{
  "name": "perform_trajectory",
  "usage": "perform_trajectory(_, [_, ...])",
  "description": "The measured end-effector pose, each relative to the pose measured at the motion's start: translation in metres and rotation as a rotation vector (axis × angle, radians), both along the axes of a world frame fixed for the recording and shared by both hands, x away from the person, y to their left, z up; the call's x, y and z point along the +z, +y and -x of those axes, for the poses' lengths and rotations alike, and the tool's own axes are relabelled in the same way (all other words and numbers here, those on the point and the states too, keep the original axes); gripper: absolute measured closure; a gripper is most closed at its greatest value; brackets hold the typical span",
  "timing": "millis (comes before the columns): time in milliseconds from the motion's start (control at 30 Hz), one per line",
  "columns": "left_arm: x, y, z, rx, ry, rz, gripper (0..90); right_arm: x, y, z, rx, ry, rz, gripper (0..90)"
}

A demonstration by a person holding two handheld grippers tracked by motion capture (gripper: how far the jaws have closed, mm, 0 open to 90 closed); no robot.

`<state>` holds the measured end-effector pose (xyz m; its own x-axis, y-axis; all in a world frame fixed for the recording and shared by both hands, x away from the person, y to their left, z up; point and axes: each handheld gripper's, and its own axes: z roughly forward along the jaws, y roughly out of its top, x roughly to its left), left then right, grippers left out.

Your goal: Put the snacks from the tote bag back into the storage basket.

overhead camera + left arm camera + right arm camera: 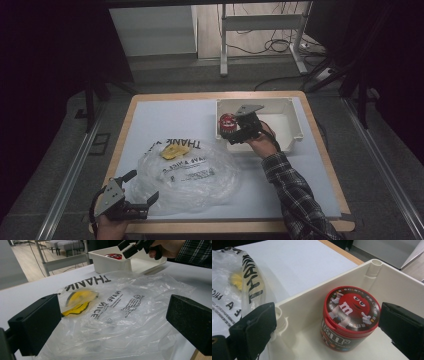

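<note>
Taking the plastic bag (187,172) as the landmark and going left to right: the left gripper (142,187) sits at the bag's near-left corner, jaws spread wide with nothing between them, their tips just at the crumpled film. The bag lies flat and limp on the white table (160,120), with a yellow printed face (174,150) and black lettering on its upper part. Beyond the bag's far-right edge stands the white bin (295,125), and inside its left corner sits the red candy tub (350,317), upright with its lid on. The right gripper (231,131) hovers over that tub, jaws parted on either side of the lid and not yet touching it. The likely risk is a poor grip: the tub stands close to the bin's wall, so one jaw may catch the rim (312,293) or wedge against the wall instead of closing on the tub, tipping it or dragging the bin along. The round, smooth side could also slip out of flat jaws. On the bag's side, thin film may slide away or bunch rather than open.
</note>
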<state>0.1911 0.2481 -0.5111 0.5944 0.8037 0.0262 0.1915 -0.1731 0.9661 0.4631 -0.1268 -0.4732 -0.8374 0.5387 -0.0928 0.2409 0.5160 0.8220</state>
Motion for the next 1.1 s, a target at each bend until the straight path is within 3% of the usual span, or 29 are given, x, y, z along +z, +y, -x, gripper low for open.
perform_trajectory(1100, [0.000,0.001,0.001,0.002,-0.003,0.003,0.0,0.005,-0.009,0.027,0.014,-0.024,-0.048,2.1])
